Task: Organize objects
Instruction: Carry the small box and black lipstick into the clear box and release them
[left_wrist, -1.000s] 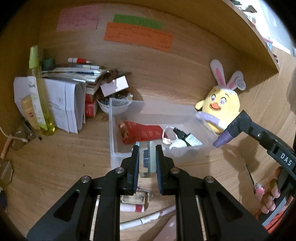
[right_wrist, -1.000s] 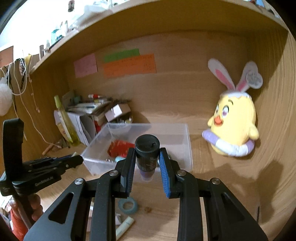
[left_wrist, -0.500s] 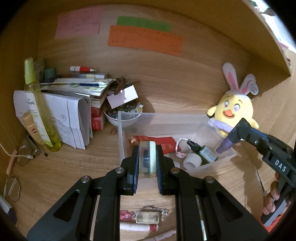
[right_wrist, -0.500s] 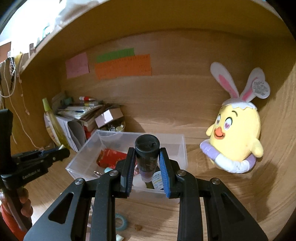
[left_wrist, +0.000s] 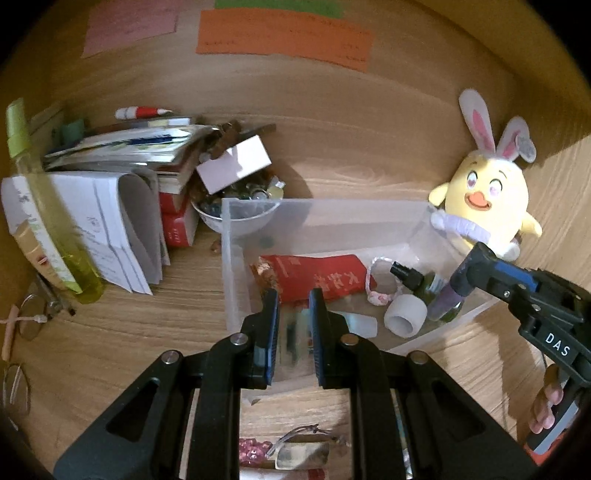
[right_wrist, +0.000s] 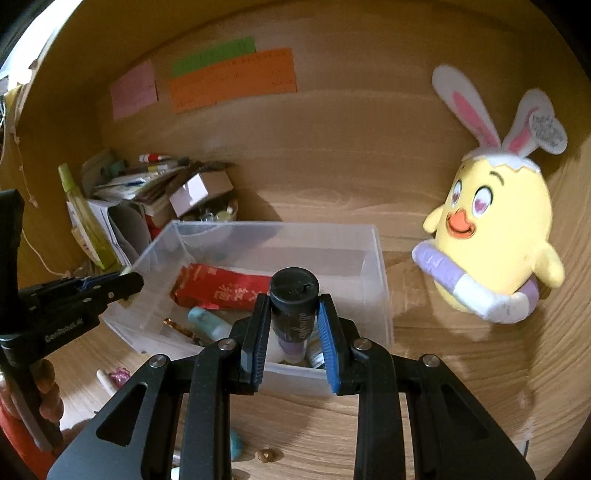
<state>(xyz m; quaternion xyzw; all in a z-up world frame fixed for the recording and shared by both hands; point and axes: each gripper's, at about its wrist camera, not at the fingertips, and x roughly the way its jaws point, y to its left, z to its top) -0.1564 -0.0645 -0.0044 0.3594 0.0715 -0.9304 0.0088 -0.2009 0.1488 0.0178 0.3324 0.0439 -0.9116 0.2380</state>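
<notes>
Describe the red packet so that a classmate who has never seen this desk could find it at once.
Start at the clear plastic box in the middle of the wooden desk, left of the yellow chick plush. The red packet lies flat on the box's floor. It is the only red, flat thing in there, printed with pale characters, unlike the dark-capped little bottle and white cap to its right.

packet in bin, plush right
</notes>
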